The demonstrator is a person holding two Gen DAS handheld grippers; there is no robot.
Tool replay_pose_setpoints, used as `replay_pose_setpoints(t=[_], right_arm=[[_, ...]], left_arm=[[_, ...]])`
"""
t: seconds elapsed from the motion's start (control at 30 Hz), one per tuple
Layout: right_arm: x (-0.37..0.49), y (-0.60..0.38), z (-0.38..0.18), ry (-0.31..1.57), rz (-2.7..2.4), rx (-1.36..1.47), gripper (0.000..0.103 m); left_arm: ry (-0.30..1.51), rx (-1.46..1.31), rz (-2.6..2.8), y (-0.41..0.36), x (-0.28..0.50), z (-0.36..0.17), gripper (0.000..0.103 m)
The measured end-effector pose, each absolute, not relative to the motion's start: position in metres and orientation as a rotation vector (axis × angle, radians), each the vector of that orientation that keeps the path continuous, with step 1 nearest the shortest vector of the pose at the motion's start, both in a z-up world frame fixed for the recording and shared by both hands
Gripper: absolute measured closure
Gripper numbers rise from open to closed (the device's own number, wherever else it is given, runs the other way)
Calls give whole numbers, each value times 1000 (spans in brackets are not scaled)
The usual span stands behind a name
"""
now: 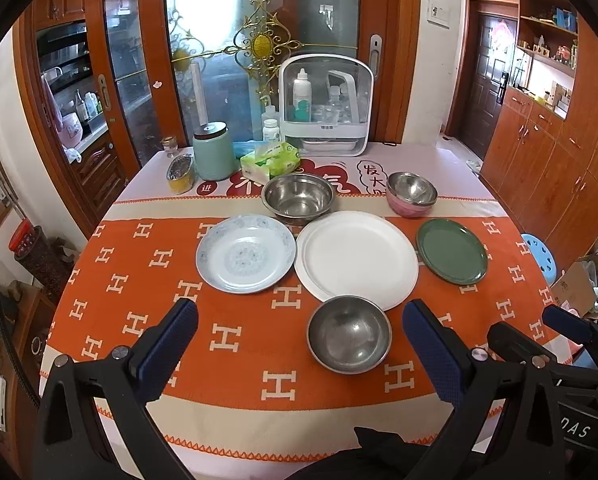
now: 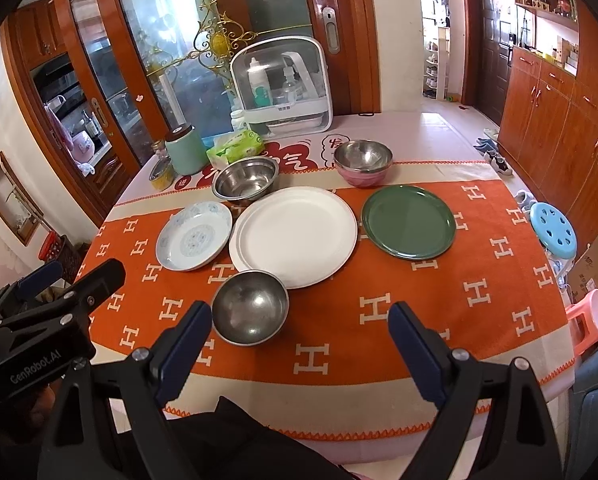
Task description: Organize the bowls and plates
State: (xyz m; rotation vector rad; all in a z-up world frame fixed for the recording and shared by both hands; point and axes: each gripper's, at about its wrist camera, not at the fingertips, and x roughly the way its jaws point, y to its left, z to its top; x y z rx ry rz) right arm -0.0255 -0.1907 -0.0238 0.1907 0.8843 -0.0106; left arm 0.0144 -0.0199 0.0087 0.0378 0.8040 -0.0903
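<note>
Fingers: both pairs are spread wide and hold nothing; the left gripper [image 1: 299,344] and the right gripper [image 2: 299,344] hover over the near edge of the surface [image 1: 235,412].
Nearest thing: small steel bowl [image 1: 349,334] stands just ahead of the left fingers, between them; for the right fingers it is ahead and toward the left one.
Behind it: white plate [image 1: 357,258] touches or nearly touches the bowl's far rim; patterned plate [image 1: 245,254] is just beside it to the left, green plate [image 1: 451,251] just beside it to the right.
Farthest: large steel bowl [image 1: 298,198] behind the white plate, pink-sided bowl [image 1: 411,194] behind the green plate.
Step in hand: probably the first pick; nothing is stacked yet.
Advice: close on the thin rim of a dish squarely, lift straight up before moving across, and put larger pieces under smaller ones, so that steel does not slide on the cloth.
</note>
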Motion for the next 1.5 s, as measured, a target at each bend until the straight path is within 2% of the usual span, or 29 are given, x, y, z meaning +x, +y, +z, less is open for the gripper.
replay_pose_setpoints(t=[0.67,1.0,1.5], right_arm=[[18,-211,-34,897,-48,283,13],[49,-234,-60,978,-75,384,13],[111,-250,-124,1149,-71,502,13]], left_arm=[[859,22,-101,-14,82,-6,1],[985,3,-143,-19,122,-38,1],[1310,-77,-187,-19,198,-120,1]])
